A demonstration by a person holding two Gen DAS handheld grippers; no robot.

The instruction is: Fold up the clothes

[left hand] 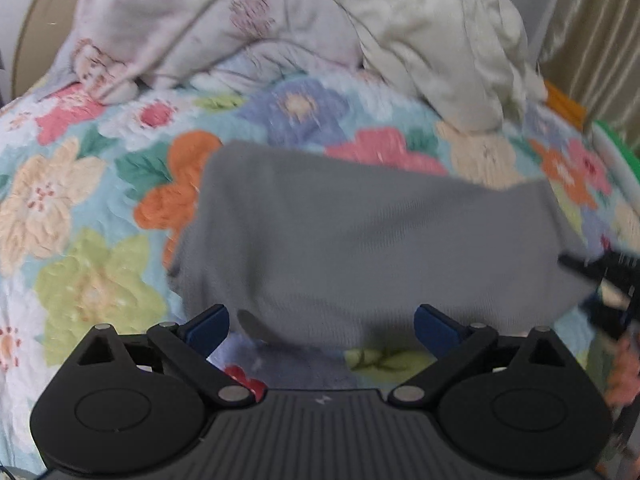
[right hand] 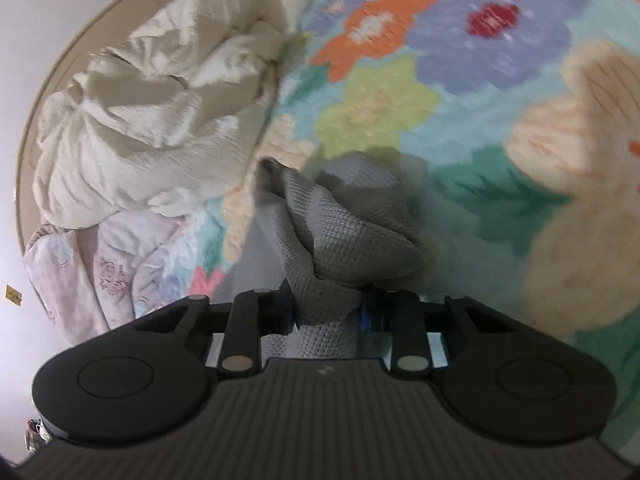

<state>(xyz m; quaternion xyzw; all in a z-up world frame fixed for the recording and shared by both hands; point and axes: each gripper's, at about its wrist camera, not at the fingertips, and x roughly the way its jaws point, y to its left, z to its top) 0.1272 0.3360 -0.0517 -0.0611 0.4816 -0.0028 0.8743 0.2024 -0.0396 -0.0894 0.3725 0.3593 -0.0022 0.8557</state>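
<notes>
Right tongs (right hand: 326, 312) are clamped tight, fingers drawn together on a bunched corner of the grey knit garment (right hand: 344, 224) — the waffle-textured cloth rises from the grip in a puckered knot just ahead of the camera. Left tongs (left hand: 322, 326) stand wide apart, blue pads (left hand: 208, 326) splayed, holding nothing; the near hem of the grey cloth hangs just beyond them. In the left view the garment (left hand: 360, 240) spreads as a broad sheet, its long axis running side to side across the frame, the right end reaching toward the other tongs (left hand: 612, 284) at the edge — blurred there. Under it lies the floral quilt (left hand: 80, 208) of the bed, big flowers in orange, pink, lilac and green. Farther back, a crumpled cream cloth (left hand: 440, 32) is heaped on the quilt, and beside it a pale pink printed fabric (left hand: 180, 20), both well apart from the grey piece.
</notes>
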